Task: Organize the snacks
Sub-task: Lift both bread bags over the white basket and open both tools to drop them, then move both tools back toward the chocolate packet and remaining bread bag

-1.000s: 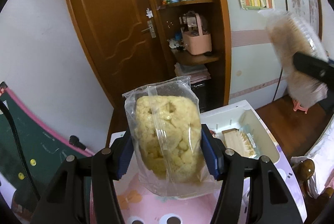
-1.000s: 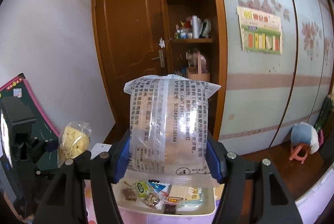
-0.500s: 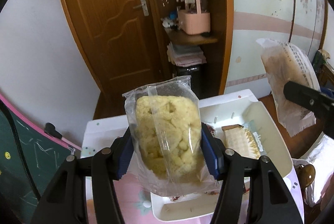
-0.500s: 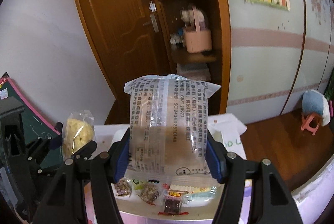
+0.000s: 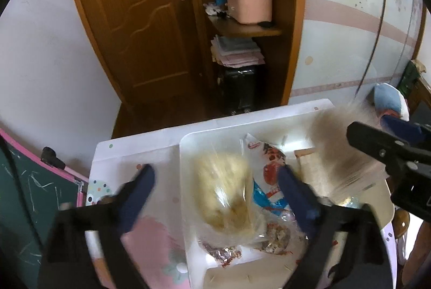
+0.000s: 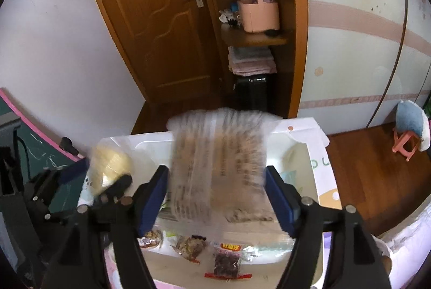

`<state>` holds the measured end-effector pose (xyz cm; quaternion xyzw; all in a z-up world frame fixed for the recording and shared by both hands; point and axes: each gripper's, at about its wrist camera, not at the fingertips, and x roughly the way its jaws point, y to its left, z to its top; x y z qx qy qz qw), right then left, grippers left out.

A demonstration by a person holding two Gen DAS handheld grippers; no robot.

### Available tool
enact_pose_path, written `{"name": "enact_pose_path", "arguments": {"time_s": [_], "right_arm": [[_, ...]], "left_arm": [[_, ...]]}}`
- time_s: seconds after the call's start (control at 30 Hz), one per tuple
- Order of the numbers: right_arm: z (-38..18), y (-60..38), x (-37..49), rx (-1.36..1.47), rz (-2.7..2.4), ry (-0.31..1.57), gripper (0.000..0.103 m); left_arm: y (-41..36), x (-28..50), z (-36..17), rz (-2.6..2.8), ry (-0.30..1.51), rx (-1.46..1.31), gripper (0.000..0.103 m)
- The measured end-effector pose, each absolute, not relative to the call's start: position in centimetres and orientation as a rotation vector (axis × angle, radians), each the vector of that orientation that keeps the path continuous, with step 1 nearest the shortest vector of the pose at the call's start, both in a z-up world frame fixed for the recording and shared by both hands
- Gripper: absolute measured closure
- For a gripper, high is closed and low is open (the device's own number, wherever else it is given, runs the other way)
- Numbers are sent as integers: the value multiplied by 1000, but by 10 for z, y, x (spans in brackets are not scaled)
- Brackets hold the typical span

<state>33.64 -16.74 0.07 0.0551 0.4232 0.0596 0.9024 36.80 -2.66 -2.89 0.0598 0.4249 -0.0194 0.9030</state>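
Snacks are dropping from both tongs: the yellow puffed-snack bag (image 5: pixel 225 194) hangs blurred between the spread jaws of the left tongs (image 5: pixel 215 189), touching neither pad, directly over the white tray (image 5: pixel 188 154). Ahead of the right tongs (image 6: pixel 216 194), also open, the printed clear bag (image 6: pixel 219 162) falls with its long axis pointing away from them (motion blur hides its edges). Small packets (image 6: pixel 226 259) lie in the tray below. The tray rests on a pink-patterned desk (image 5: pixel 150 243); beyond stand a brown door (image 5: pixel 134 20) and shelves with a pink basket (image 5: pixel 249 6).
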Motion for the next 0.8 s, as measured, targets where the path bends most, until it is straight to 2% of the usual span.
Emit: {"name": "enact_pose_path", "arguments": {"time_s": [0.13, 0.4, 0.8], "right_arm": [[5, -165, 331, 111, 141, 863, 25], [13, -166, 314, 101, 141, 882, 25], [47, -168, 236, 80, 162, 885, 25]], "left_arm": [[-23, 362, -29, -59, 880, 118, 8], [-21, 339, -14, -71, 865, 128, 8], [-14, 261, 24, -110, 835, 102, 8]]}}
